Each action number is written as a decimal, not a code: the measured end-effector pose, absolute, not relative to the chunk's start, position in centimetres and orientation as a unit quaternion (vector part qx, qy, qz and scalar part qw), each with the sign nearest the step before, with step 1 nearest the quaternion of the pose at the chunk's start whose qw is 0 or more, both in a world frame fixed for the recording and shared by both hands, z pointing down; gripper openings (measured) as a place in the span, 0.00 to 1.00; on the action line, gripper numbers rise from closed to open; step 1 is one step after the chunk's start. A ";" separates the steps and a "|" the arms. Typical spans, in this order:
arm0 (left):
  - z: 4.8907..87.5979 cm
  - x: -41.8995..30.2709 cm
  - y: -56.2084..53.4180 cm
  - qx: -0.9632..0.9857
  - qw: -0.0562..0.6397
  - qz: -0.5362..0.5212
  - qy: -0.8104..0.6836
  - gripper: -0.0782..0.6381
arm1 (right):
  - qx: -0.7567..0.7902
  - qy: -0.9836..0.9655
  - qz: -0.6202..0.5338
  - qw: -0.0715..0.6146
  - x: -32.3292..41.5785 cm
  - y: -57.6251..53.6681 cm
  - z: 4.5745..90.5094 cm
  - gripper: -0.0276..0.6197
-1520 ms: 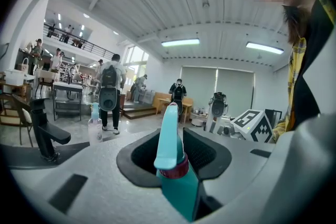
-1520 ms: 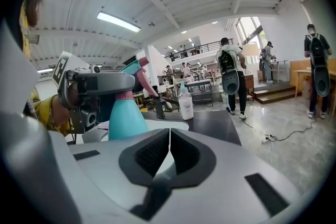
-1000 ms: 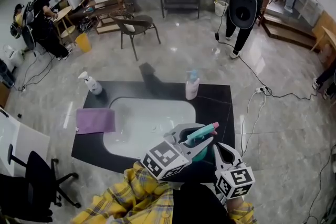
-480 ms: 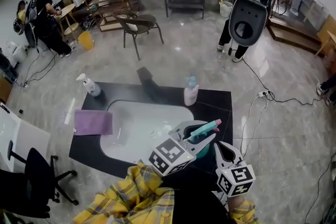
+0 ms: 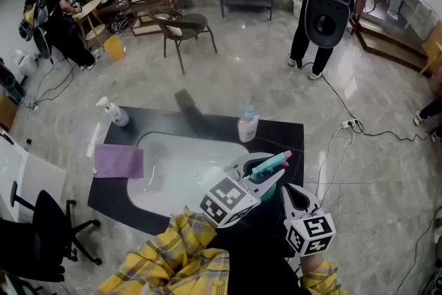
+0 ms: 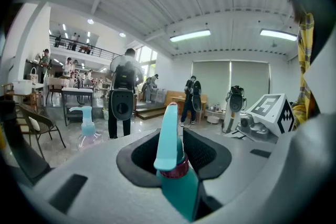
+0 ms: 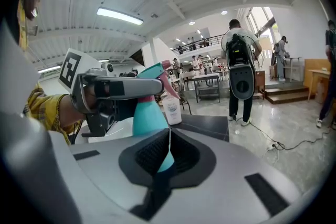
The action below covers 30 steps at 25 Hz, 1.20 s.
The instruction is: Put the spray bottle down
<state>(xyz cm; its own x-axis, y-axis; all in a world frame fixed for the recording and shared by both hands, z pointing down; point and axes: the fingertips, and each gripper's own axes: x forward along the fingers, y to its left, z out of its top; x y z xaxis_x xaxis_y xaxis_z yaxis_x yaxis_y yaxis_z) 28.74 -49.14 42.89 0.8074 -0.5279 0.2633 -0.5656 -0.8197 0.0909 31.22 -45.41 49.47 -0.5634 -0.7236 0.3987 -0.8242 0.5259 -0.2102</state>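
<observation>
The left tongs (image 5: 257,175) are pinching the teal plastic spray bottle (image 5: 271,164) by its neck and carrying it forward above the black counter (image 5: 284,138), near its front right corner. It is not yet set down. The right tongs (image 5: 291,193) are following alongside, pressed together, empty.

No print can be read; the label (image 7: 172,108) on the pump bottle (image 5: 247,127) is too small.

Spray bottle (image 5: 273,162) partly hidden behind left hand-held gripper (image 5: 261,181), office chair (image 5: 41,231) — edge-cropped
</observation>
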 end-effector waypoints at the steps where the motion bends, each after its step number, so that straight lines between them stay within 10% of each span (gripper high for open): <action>1: 43.0 28.9 -49.4 0.947 0.076 0.115 -0.290 0.27 | 0.448 -0.864 0.191 0.133 31.3 -45.6 49.6 0.05; 30: 45.3 30.5 -54.3 0.937 -0.003 0.095 -0.335 0.27 | 0.428 -0.869 0.211 0.130 31.1 -47.5 51.1 0.05</action>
